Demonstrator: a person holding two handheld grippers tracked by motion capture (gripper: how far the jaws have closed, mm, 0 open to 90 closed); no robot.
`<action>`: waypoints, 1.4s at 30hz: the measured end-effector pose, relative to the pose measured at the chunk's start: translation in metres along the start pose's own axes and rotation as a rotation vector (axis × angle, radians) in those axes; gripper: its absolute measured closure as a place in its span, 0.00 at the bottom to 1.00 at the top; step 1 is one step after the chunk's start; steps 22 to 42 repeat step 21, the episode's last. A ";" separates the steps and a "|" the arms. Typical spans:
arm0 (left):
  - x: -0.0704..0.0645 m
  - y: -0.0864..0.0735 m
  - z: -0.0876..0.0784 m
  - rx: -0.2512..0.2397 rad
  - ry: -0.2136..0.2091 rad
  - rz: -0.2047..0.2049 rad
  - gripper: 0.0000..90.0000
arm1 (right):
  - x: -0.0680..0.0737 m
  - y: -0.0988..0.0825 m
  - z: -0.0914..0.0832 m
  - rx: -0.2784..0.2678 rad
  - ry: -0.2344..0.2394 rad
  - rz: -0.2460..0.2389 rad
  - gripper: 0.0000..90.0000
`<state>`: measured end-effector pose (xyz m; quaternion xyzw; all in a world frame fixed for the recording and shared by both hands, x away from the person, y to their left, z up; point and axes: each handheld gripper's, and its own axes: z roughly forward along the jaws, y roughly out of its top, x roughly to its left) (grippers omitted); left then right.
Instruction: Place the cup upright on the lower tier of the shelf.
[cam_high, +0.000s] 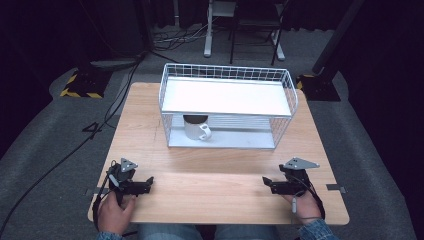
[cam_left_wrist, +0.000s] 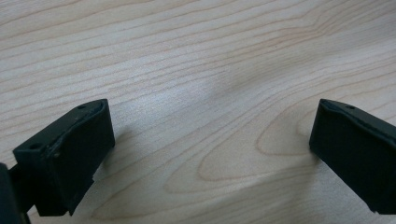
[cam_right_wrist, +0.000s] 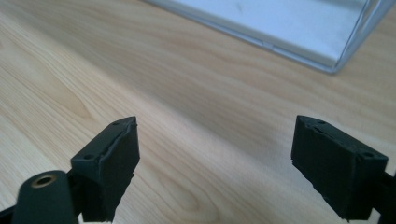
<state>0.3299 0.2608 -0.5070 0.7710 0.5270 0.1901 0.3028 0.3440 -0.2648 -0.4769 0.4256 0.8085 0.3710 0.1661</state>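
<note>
Mug (cam_high: 197, 127) top hidden under rack (cam_high: 227, 95) shelf | left tool (cam_high: 148, 183) agape | right tool (cam_high: 266, 185) agape

Black tongs (cam_high: 150, 183) (grey triangular plates on top), black cables, denim cuffs (cam_high: 317, 230).

Mug (cam_high: 196, 128) top hidden under the rack's shelf (cam_high: 225, 97); forearms cut off at bottom edge.

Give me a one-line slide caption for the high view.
White mug on wire rack's lower shelf; both open grippers rest near table's front edge.
</note>
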 end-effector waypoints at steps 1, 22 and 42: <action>0.000 0.000 0.000 0.000 0.000 0.000 0.00 | -0.001 -0.003 0.002 0.008 -0.002 0.003 0.17; 0.000 0.000 0.000 0.000 -0.001 -0.001 0.00 | -0.004 -0.023 0.018 0.023 -0.083 -0.002 0.09; 0.000 0.000 0.000 0.000 -0.001 -0.001 0.00 | -0.004 -0.023 0.018 0.023 -0.083 -0.002 0.09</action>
